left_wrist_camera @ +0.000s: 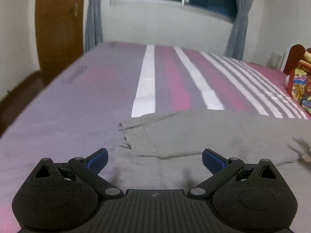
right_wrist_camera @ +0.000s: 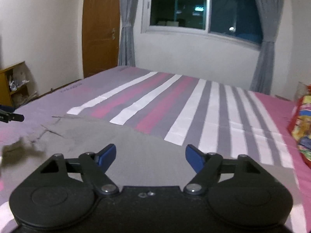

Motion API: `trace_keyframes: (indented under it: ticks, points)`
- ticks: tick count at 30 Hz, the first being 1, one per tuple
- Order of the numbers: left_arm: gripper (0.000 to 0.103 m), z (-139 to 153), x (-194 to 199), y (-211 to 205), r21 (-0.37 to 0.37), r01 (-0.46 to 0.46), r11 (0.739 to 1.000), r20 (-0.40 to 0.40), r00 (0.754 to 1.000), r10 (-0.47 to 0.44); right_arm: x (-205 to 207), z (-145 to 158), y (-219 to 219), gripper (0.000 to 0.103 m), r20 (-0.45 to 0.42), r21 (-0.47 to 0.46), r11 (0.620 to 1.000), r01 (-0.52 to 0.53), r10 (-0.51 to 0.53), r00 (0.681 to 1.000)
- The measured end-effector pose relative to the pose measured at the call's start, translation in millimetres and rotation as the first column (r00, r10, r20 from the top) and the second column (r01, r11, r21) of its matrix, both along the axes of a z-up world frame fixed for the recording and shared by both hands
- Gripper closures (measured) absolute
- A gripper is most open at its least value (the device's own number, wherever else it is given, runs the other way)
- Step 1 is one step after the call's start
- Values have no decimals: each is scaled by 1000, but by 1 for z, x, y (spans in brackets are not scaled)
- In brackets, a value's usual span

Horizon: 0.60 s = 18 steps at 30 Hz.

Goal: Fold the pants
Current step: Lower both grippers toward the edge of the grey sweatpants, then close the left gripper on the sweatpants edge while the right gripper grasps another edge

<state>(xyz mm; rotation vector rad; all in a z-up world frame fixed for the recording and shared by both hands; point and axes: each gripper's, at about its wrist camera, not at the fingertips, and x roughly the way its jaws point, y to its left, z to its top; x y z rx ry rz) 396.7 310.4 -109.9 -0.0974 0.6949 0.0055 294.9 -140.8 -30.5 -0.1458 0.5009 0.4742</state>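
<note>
Grey pants (left_wrist_camera: 194, 134) lie flat across the near part of the striped bed (left_wrist_camera: 171, 77). Their frayed leg ends (left_wrist_camera: 124, 136) point left in the left wrist view. My left gripper (left_wrist_camera: 155, 160) is open and empty, low over the bed just before the pants' near edge. My right gripper (right_wrist_camera: 150, 156) is open and empty, hovering over the grey pants (right_wrist_camera: 124, 145). The bed (right_wrist_camera: 194, 101) stretches away behind them. A dark tip of the left gripper (right_wrist_camera: 13, 117) shows at the left edge of the right wrist view.
A colourful bag (left_wrist_camera: 299, 83) sits at the bed's right side; it also shows in the right wrist view (right_wrist_camera: 303, 124). A wooden door (right_wrist_camera: 100, 29), curtains (right_wrist_camera: 126, 25) and a window (right_wrist_camera: 206, 9) stand behind. A low shelf (right_wrist_camera: 11, 83) stands left.
</note>
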Motion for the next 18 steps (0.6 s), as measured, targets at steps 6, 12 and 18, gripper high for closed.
trace_keyframes:
  ticks: [6, 12, 18]
  points:
    - [24, -36, 76, 27, 34, 34, 999, -44, 998, -32, 77, -40, 18, 48, -44, -59, 996, -66, 64, 997]
    - [24, -63, 127, 33, 56, 92, 994, -92, 992, -87, 134, -73, 33, 50, -99, -76, 984, -161, 153, 983]
    - [24, -83, 146, 35, 4, 161, 987, -131, 979, -159, 185, -99, 48, 50, -210, -127, 956, -265, 236, 949]
